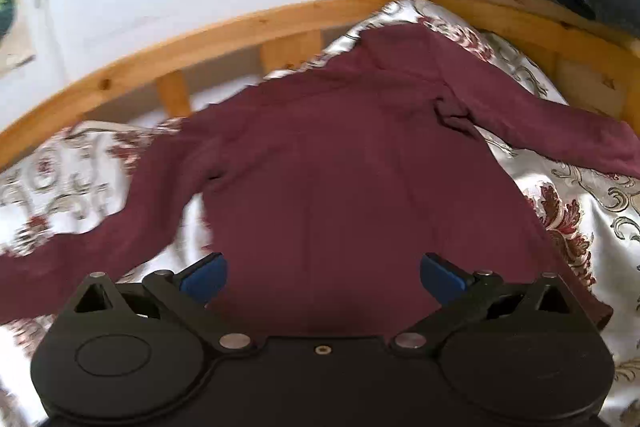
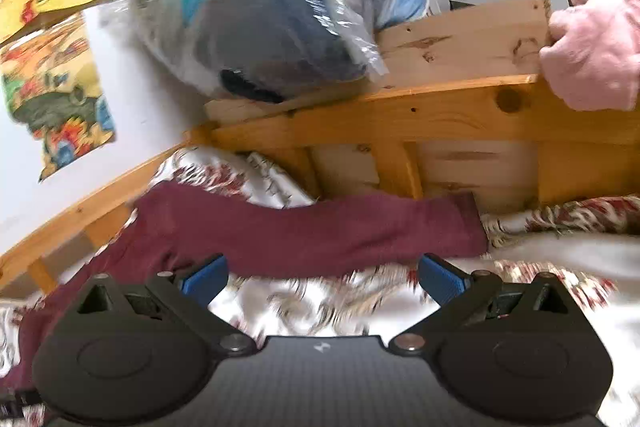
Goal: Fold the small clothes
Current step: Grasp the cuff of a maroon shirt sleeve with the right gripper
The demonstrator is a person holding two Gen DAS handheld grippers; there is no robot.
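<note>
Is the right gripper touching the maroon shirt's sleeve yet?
Apart. The right wrist view shows the right gripper open, with floral bedspread visible between its fingertips and the sleeve.

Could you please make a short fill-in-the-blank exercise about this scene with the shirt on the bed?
1. The maroon shirt lies spread on a floral ____.
2. Both the left gripper and the right gripper are ____, holding nothing.
3. The bed frame is made of ____.
4. The blue plush toy on the frame is wrapped in clear ____.

Missing words: bedspread; open; wood; plastic
</note>
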